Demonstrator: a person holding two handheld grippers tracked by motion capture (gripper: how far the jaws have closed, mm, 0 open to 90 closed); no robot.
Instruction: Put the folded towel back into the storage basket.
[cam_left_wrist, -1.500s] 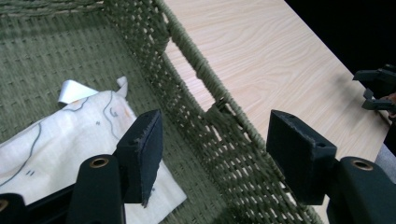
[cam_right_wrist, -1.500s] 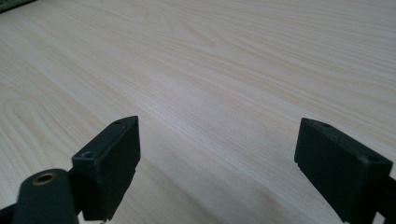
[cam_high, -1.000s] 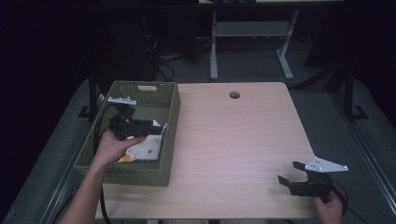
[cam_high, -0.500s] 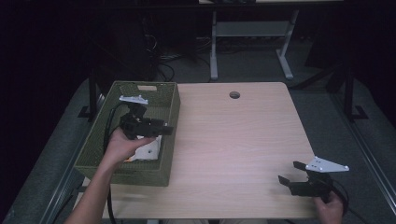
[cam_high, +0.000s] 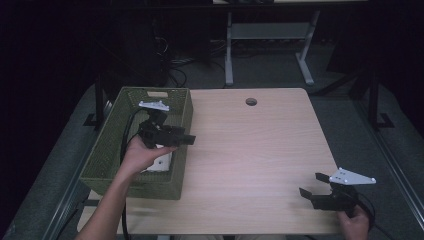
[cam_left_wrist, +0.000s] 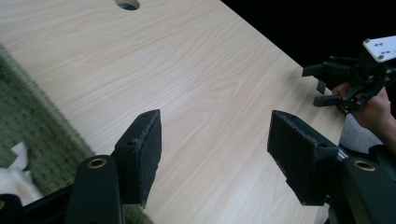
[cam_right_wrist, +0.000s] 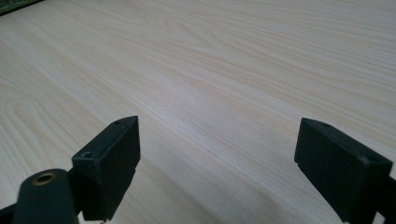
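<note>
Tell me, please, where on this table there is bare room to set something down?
The light wooden tabletop is bare from the green woven basket across to the right gripper, and back to the round cable hole. Crowded spots: the basket, holding white items under the left gripper, and the near right corner.

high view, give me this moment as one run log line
left tongs: open, empty, over green basket right rim | right tongs: open, empty, low at table near right corner | basket: white item inside
</note>
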